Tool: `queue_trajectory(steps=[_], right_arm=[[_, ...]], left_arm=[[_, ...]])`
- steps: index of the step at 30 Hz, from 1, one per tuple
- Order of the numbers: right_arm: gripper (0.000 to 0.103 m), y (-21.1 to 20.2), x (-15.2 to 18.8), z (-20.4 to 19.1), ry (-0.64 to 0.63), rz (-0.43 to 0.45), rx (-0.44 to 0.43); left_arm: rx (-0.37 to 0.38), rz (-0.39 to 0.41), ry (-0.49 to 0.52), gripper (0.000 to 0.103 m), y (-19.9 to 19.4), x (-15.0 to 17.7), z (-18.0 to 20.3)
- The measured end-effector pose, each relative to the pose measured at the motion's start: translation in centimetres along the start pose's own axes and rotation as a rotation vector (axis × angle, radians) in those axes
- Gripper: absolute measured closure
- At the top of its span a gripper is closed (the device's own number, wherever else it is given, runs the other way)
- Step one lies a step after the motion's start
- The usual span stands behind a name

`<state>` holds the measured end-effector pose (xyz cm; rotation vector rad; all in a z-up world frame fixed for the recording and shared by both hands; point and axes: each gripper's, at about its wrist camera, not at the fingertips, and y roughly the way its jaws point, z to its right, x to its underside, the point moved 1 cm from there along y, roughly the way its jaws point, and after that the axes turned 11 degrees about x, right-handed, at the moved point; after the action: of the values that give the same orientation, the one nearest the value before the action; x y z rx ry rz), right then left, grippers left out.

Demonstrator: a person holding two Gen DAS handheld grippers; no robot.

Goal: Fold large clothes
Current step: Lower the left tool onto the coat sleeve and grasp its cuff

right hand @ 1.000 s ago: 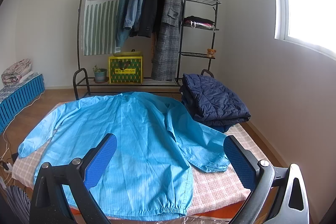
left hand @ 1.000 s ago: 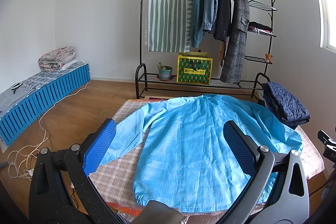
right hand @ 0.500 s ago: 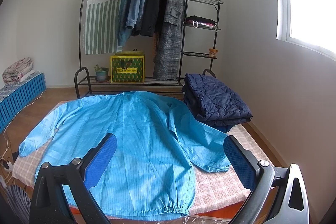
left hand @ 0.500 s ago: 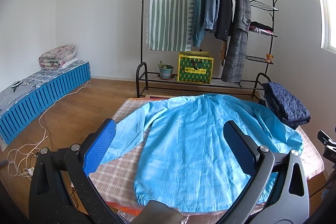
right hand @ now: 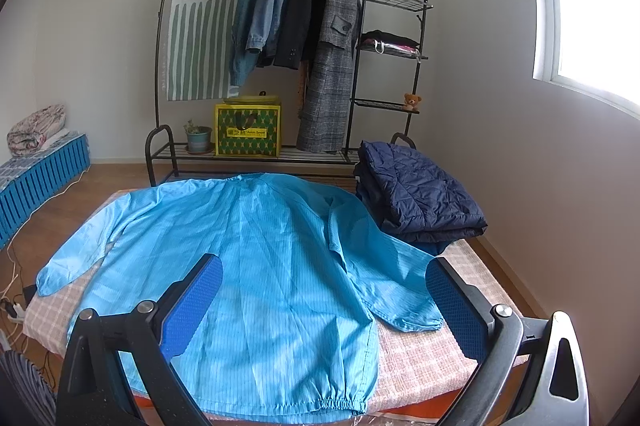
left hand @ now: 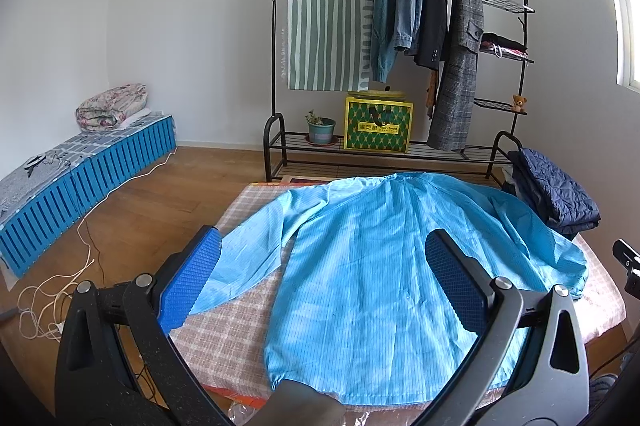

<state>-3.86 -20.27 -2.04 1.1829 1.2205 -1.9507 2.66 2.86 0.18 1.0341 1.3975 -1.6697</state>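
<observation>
Checked table cover (left hand: 224, 342) bears one blue garment (left hand: 384, 290), seemingly face-down; left hand-held gripper (left hand: 320, 286) and right hand-held gripper (right hand: 326, 302) gape empty.

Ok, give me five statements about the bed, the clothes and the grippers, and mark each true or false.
1. The blue shirt lies spread flat on the bed. True.
2. The left gripper is shut on a sleeve. False: it is open and holds nothing.
3. A folded navy jacket sits at the bed's far right corner. True.
4. The right gripper is open. True.
5. The rack is bare. False: a striped cloth and several coats hang on it.
</observation>
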Motion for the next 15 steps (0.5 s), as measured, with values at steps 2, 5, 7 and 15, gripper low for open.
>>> queue_trajectory(steps=[2, 5, 7, 15], right_arm=[[0.0, 0.2, 0.1, -0.6, -0.004, -0.002, -0.007], [0.0, 0.4, 0.4, -1.7, -0.009, -0.012, -0.029], [0.0, 0.5, 0.5, -2.5, -0.017, -0.013, -0.046], [0.0, 1.7, 0.9, -6.7, -0.074, 0.017, -0.147]], left_arm=[[-0.01, -0.006, 0.001, 0.0, 0.5, 0.4, -0.3], [-0.017, -0.014, 0.006, 0.0, 1.4, 1.0, -1.3], [-0.019, -0.026, 0.012, 0.0, 2.4, 1.5, -2.3], [-0.05, -0.116, -0.082, 0.0, 8.7, 3.9, -11.8]])
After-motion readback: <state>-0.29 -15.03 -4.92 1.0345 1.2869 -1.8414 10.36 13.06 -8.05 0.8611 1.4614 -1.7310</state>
